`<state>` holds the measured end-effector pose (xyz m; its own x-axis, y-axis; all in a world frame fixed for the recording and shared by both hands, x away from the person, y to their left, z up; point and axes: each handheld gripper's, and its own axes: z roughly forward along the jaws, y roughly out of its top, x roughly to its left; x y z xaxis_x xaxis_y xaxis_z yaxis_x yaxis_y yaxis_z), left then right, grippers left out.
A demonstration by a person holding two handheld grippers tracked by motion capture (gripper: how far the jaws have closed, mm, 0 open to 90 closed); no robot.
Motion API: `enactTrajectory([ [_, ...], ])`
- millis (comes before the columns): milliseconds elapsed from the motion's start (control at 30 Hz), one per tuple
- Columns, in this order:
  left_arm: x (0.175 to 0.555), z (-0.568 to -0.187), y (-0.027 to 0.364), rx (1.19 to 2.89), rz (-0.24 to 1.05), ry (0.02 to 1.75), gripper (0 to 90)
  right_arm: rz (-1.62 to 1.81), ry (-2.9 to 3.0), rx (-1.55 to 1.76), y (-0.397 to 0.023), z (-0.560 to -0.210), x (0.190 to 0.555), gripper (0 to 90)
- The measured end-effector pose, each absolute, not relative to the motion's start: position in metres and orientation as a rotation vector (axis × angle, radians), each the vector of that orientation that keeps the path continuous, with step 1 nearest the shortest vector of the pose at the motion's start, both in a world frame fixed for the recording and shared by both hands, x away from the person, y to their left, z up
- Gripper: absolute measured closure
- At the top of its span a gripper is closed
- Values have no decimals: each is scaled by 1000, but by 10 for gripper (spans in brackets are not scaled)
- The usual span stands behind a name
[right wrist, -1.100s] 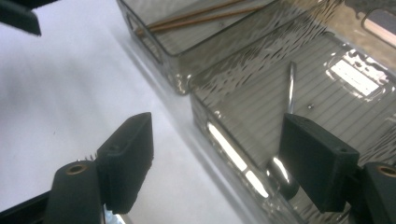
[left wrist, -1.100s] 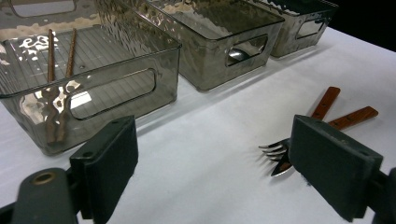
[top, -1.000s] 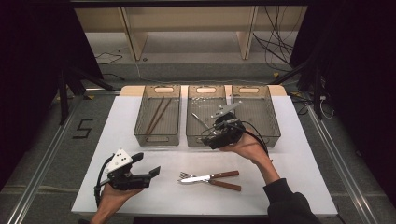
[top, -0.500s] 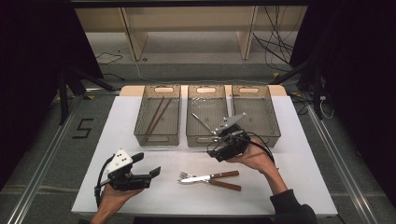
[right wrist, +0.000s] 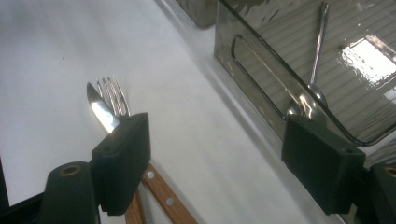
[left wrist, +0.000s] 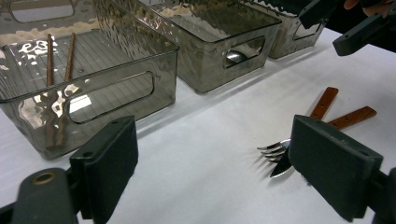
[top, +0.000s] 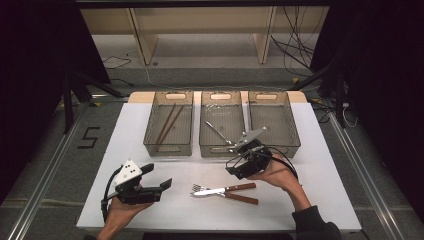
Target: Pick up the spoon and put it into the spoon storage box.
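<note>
- White tabletop is carrying three smoky plastic bins along its far side, with a spoon lying in the middle one.
- Fork and knife are lying crossed on the table near the person; both look light, stiff and slippery at the steel ends, so the wooden handles seem the better hold.
- Right gripper is hovering just above those handles, jaws wide apart, holding nothing.
- Left gripper is waiting beside them, jaws likewise spread and empty.
</note>
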<state>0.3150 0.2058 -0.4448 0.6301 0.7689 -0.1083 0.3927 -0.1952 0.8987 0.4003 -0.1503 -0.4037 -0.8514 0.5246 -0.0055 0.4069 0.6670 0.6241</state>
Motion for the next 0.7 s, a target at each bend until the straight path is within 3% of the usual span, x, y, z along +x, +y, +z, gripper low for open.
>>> enactTrajectory([
  [700,316,-444,203,1814,455,932,153,795,2818,680,-149,-423,392,256],
])
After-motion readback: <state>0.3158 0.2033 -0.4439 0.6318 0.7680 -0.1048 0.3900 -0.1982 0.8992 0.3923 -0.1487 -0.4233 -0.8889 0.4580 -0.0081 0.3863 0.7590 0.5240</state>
